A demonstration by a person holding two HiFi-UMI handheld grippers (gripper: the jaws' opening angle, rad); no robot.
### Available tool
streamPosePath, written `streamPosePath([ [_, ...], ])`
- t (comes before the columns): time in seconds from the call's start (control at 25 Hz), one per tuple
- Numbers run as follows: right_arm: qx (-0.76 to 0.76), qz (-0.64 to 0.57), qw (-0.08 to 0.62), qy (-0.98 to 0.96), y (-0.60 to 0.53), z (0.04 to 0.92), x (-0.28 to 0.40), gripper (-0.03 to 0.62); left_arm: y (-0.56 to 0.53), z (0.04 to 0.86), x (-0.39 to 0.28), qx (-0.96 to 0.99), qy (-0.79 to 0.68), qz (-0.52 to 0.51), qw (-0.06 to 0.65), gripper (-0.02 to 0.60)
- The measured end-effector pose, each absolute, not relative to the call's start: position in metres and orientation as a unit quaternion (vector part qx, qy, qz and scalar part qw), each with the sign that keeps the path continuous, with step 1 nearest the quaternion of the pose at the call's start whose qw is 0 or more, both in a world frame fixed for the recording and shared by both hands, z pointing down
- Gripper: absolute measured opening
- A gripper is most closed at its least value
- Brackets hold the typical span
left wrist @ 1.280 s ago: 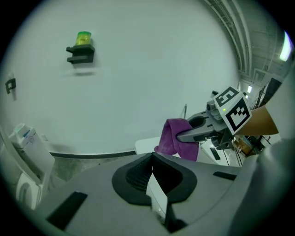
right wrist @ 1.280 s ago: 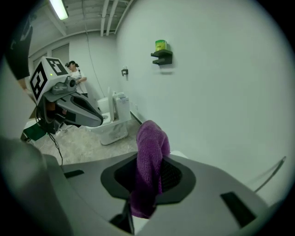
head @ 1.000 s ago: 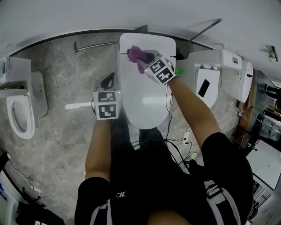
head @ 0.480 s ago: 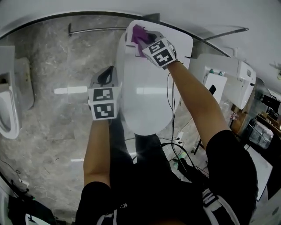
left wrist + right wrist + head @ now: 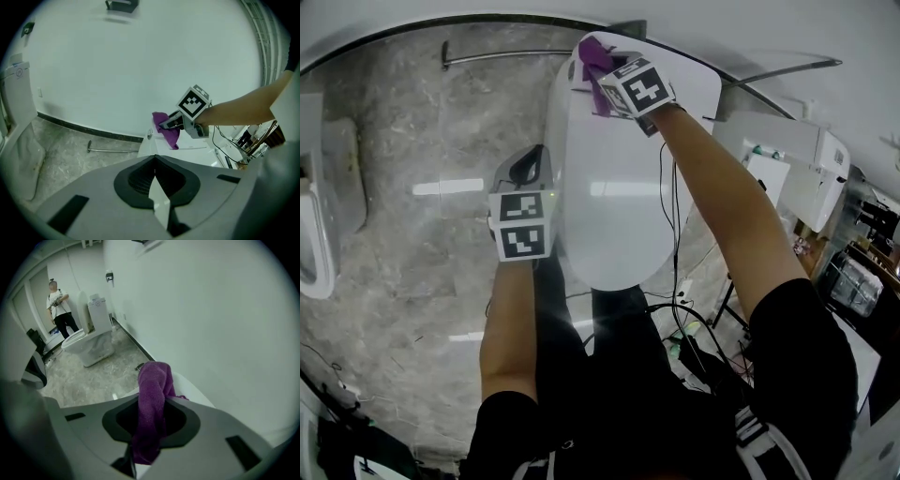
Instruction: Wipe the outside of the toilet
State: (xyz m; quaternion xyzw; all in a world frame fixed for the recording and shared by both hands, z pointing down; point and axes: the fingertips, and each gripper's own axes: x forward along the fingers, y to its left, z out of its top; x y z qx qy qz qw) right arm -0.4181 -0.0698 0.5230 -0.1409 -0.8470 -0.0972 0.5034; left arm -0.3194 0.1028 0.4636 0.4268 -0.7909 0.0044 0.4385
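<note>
A white toilet (image 5: 609, 197) with its lid down fills the middle of the head view, its tank (image 5: 694, 80) against the wall. My right gripper (image 5: 605, 80) is shut on a purple cloth (image 5: 596, 56) and holds it over the tank's left end. In the right gripper view the purple cloth (image 5: 152, 413) hangs out between the jaws. The left gripper view shows the cloth (image 5: 168, 130) draped at the tank (image 5: 183, 152) top. My left gripper (image 5: 528, 173) hovers beside the toilet's left flank, jaws shut with nothing between them.
A second toilet (image 5: 317, 216) stands at the far left over grey marble floor (image 5: 412, 253). A metal bar (image 5: 502, 58) lies on the floor by the wall. White cabinets (image 5: 787, 159) and cables (image 5: 694, 328) crowd the right. A person (image 5: 58, 305) stands far off beside another toilet (image 5: 91, 338).
My right gripper has carried the purple cloth farther back and up, from the lid's rear to the tank's left end. The left gripper has stayed beside the bowl.
</note>
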Motion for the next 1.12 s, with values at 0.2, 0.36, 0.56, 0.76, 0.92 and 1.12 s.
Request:
streamPosePath([
  [0.2,-0.13,-0.096,0.513,-0.843,-0.073,0.523,-0.417,0.086,0.102,0.462,-0.315,0.425,-0.796,0.012,0.432,0.009],
  [0.36,-0.121,-0.094,0.513,-0.845,-0.079,0.523,-0.413,0.086,0.1,0.464,-0.308,0.421,-0.797,0.019,0.433,0.008],
  [0.56,-0.101,-0.087,0.507,-0.851,-0.093,0.524,-0.403,0.085,0.087,0.468,-0.292,0.424,-0.793,0.02,0.437,0.009],
  [0.76,-0.09,-0.083,0.516,-0.848,-0.114,0.526,-0.394,0.086,0.069,0.474,-0.279,0.428,-0.791,0.023,0.436,0.008],
  [0.92,-0.087,-0.084,0.52,-0.846,-0.127,0.527,-0.387,0.086,0.059,0.48,-0.27,0.425,-0.791,0.011,0.44,0.008],
  [1.12,-0.101,-0.113,0.523,-0.839,-0.143,0.527,-0.377,0.086,0.043,0.483,-0.259,0.431,-0.787,0.012,0.441,0.008],
])
